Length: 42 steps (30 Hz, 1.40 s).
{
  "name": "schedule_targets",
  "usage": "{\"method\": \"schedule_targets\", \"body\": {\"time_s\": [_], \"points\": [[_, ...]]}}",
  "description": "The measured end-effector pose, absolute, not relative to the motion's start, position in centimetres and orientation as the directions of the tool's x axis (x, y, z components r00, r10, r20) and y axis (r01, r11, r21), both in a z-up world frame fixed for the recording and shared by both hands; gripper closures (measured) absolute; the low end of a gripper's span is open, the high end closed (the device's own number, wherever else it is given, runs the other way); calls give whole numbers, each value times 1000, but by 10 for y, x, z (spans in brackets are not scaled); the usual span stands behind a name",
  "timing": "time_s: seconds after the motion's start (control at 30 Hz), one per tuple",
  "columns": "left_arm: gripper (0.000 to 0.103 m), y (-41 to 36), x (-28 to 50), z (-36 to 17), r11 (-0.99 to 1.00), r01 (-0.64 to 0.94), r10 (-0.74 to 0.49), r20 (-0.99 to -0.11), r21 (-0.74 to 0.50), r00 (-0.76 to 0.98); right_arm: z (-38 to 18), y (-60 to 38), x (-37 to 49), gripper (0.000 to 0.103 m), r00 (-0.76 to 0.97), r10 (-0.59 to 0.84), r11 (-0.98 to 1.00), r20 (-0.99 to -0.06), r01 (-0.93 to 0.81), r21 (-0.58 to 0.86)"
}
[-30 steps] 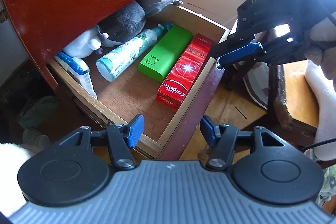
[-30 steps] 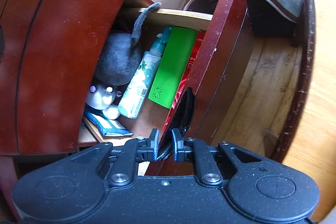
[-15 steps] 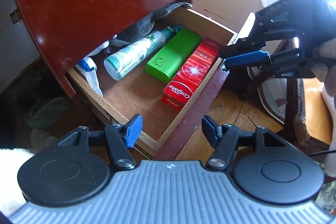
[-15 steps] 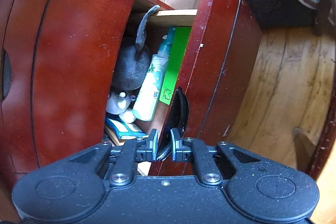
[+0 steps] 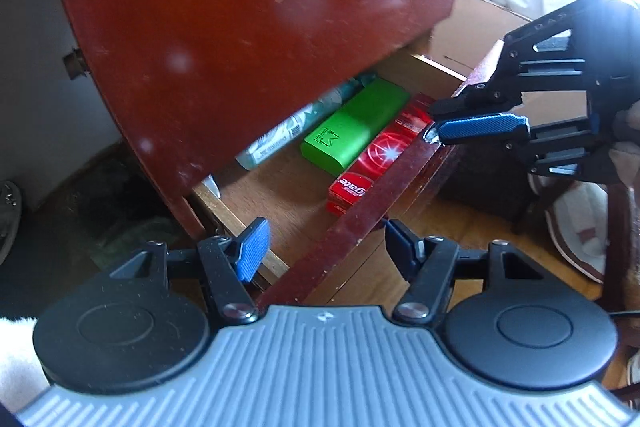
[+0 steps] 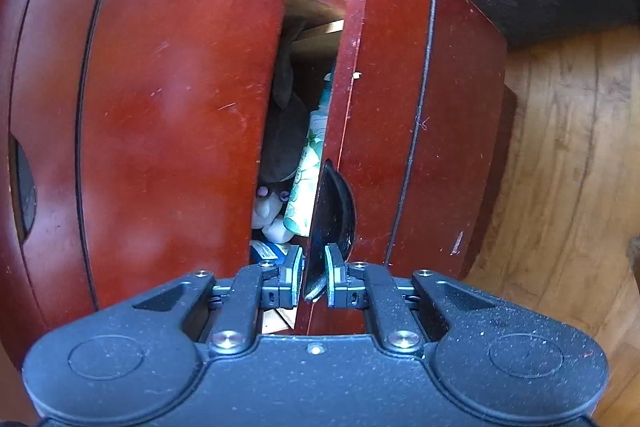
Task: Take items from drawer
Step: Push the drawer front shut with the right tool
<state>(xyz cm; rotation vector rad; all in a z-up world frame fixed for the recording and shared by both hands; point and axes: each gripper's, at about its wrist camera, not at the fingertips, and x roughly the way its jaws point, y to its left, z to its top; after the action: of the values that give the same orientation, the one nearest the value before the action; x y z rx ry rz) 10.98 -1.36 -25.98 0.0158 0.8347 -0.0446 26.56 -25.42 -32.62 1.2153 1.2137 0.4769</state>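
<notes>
Slid inward over last second: drawer front (image 6: 400, 131) now closer to cabinet, gap narrower. Clamped on its edge at handle notch: right gripper (image 6: 314, 279). Spread apart, empty: left gripper (image 5: 324, 247). Left inside: toothpaste box (image 5: 372, 163), green case (image 5: 354, 127), bottle (image 5: 280, 139), plush toy (image 6: 276, 147). Suggested closing with items unremoved.

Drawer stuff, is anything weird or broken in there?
Nothing looks broken or spilled. The one odd thing is a grey plush toy squeezed in among toiletries: a spray bottle, a green case and a Colgate box. The right gripper pinches the drawer front.
</notes>
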Motion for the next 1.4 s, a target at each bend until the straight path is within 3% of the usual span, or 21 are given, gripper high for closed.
{"method": "schedule_targets", "body": {"time_s": [0.1, 0.17, 0.33, 0.53, 0.8, 0.93, 1.2, 1.4], "points": [[38, -15, 104, -263, 1000, 15, -28, -726, -25, 687, -326, -254, 262, 91, 351, 835, 338, -424, 282, 898], [38, -18, 99, -265, 999, -1, -24, -716, -35, 698, -327, -255, 259, 83, 346, 843, 334, -412, 265, 905], [32, -33, 85, -270, 999, -16, -10, -697, -31, 717, -330, -255, 254, 81, 329, 845, 361, -420, 227, 904], [32, -53, 72, -272, 999, -28, 9, -692, -16, 722, -332, -254, 252, 71, 332, 844, 383, -421, 176, 907], [32, -78, 56, -276, 998, -59, 39, -691, -5, 721, -344, -242, 257, 71, 340, 861, 327, -379, 202, 923], [32, -95, 41, -278, 999, -54, 36, -690, -5, 723, -356, -240, 253, 65, 322, 885, 270, -335, 231, 935], [29, -134, 7, -283, 997, -80, 66, -666, 10, 743, -361, -240, 253, 62, 322, 886, 273, -333, 218, 937], [27, -168, -38, -289, 989, -136, 147, -605, 64, 783, -361, -236, 256, 46, 326, 875, 297, -359, 225, 928]]}}
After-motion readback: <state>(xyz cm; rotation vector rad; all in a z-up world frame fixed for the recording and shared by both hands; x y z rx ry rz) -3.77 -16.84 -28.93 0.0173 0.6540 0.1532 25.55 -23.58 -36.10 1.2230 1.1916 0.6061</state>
